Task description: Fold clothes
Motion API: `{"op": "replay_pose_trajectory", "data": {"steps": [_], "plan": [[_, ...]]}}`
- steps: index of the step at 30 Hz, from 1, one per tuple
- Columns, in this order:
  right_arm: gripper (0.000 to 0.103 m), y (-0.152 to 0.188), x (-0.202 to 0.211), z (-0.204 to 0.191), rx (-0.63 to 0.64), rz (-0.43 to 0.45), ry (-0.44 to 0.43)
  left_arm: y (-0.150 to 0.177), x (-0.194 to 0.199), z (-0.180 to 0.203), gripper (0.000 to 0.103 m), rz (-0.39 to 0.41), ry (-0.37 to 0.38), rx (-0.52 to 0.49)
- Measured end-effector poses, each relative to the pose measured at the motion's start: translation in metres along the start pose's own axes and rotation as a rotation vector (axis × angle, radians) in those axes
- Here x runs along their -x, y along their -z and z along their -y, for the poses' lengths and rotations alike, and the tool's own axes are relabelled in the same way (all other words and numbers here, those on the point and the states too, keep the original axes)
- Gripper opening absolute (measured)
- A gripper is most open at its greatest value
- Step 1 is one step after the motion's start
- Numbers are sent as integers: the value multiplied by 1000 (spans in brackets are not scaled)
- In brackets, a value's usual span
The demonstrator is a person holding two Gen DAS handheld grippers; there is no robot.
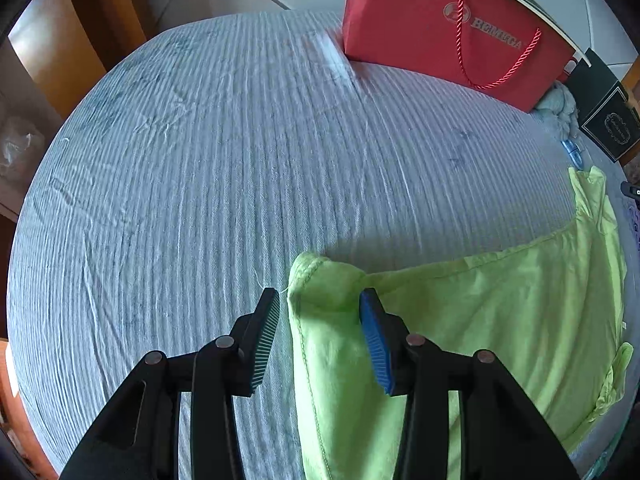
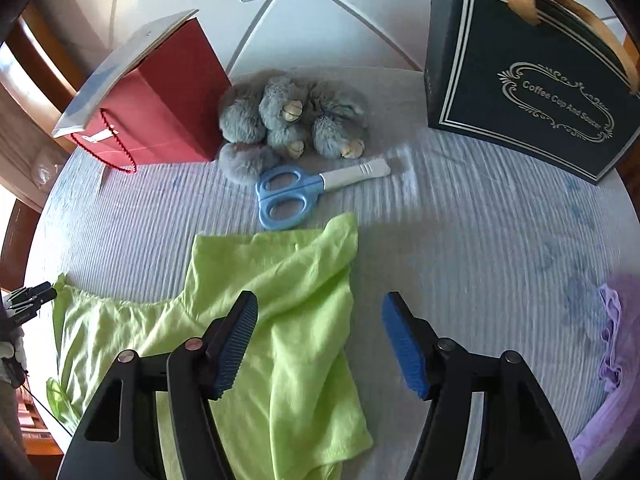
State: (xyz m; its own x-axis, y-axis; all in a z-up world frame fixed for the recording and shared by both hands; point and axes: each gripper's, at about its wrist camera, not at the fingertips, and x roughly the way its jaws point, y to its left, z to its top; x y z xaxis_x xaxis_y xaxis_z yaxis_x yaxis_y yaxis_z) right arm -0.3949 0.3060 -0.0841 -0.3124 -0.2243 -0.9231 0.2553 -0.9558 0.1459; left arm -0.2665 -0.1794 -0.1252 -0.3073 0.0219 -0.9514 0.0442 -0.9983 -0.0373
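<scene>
The green shirt (image 2: 280, 320) lies rumpled on the striped bedspread (image 1: 200, 160), looking thin, light and floppy, best pinched at a hemmed corner, with the left gripper (image 1: 320, 312) and right gripper (image 2: 320, 320) both hanging apart, clamping nothing.
</scene>
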Motion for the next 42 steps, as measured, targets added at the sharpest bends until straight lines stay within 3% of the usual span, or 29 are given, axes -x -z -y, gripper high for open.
{"op": "replay_pose_trajectory", "data": {"steps": [5, 6, 7, 8, 9, 10, 15, 20, 22, 23, 24, 26, 28, 33, 37, 42], "plan": [[68, -27, -47, -1, 9, -67, 43, -8, -12, 4, 46, -10, 0, -14], [63, -29, -56, -2, 14, -81, 49, -8, -13, 6, 45, -8, -5, -22], [49, -29, -62, -5, 25, -92, 51, -8, -12, 8, 39, -5, 1, -28], [29, -29, -62, -11, 51, -84, 68, -8, -11, 10, 12, -4, 18, -30], [4, -29, -59, -17, 86, -64, 96, -8, -9, 11, 6, 3, 22, -32], [3, -27, -51, -22, 106, -30, 102, -7, -5, 13, 6, 14, 13, -33], [3, -1, 26, -36, 152, 204, 7, 3, 34, 8, 6, 134, 13, -13], [3, 88, 107, -37, 228, 387, -91, 44, 83, -4, 9, 276, 37, -12], [7, 126, 117, -34, 247, 347, -120, 70, 90, -9, 11, 266, 70, -8], [14, 147, 115, -32, 247, 296, -124, 82, 90, -10, 17, 244, 84, -5], [34, 166, 109, -29, 233, 235, -111, 93, 86, -12, 30, 205, 89, 2], [52, 197, 95, -17, 183, 118, -76, 111, 77, -17, 35, 122, 94, 22], [51, 216, 85, -3, 113, 56, -58, 121, 76, -19, 35, 106, 97, 42], [51, 205, 93, 17, -14, 110, -56, 120, 86, -20, 35, 137, 92, 80], [51, 192, 92, -5, 24, 109, -95, 108, 78, -19, 37, 117, 69, 103], [51, 187, 70, -41, 106, 41, -105, 104, 51, -12, 37, 58, 60, 112]]}}
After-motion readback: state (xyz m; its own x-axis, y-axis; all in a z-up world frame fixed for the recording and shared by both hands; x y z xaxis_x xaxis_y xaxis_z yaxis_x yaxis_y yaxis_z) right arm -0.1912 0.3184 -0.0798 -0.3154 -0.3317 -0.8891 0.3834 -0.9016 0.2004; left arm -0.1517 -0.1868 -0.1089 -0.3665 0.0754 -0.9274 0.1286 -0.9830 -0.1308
